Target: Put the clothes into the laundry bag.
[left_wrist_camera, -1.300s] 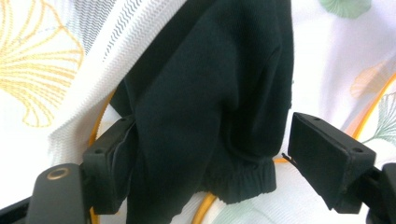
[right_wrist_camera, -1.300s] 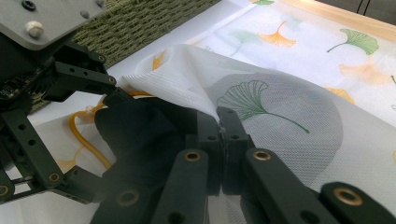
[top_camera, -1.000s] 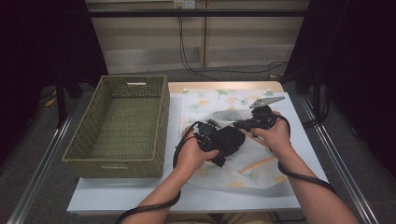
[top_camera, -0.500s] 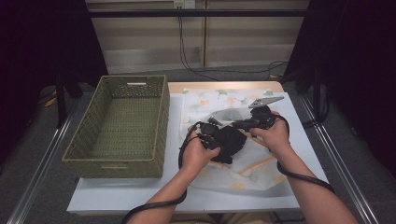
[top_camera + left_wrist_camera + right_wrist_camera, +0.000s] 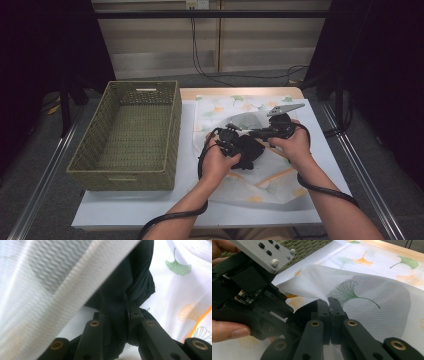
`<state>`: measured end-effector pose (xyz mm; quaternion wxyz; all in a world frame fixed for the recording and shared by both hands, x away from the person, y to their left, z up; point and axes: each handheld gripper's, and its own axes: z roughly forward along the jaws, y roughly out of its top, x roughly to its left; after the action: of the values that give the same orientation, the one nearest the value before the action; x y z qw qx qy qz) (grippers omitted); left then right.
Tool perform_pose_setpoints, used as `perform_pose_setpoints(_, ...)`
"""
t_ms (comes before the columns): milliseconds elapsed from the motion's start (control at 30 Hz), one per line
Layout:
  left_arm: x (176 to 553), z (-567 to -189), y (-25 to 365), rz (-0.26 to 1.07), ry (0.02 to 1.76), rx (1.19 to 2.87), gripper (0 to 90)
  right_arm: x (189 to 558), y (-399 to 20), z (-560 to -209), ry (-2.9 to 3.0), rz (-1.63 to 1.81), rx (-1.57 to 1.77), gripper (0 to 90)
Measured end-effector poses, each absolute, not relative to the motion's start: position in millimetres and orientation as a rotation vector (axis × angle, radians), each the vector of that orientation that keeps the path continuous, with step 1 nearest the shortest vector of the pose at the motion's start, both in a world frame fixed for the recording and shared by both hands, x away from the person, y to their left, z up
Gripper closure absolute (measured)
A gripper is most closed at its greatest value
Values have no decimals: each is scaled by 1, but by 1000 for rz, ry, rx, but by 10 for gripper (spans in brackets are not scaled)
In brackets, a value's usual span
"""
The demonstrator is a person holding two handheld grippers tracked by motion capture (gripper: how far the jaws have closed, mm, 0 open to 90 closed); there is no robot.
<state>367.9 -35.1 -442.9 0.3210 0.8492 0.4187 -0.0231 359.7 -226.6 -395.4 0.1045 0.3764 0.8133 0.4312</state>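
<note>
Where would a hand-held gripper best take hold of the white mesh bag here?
At its open edge. The right hand-held gripper already pinches the white mesh bag by the rim, which stands lifted off the leaf-print cloth. A second grip would probably work best on the same rim, coming level from the wicker basket side; the flat mesh body offers little to pinch.

Black garment (image 5: 130,287); white mesh bag (image 5: 372,302); ginkgo-print cloth (image 5: 220,107).

The black cloth (image 5: 130,290) blurs close to the lens, apparently tucked under the white mesh (image 5: 57,287).
</note>
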Motion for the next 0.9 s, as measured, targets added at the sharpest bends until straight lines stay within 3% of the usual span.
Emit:
perform_pose_setpoints(700, 378, -446, -34, 59, 1111, 2171, 785, 359, -225, -395, 2400, 1276, 1105, 900)
perform_pose_setpoints(800, 377, -445, -33, 62, 1091, 2191, 758, 359, -225, -396, 2401, 1273, 1108, 900)
perform_pose_setpoints(900, 376, -444, -33, 48, 1091, 2201, 678, 359, -224, -396, 2404, 1266, 1104, 900)
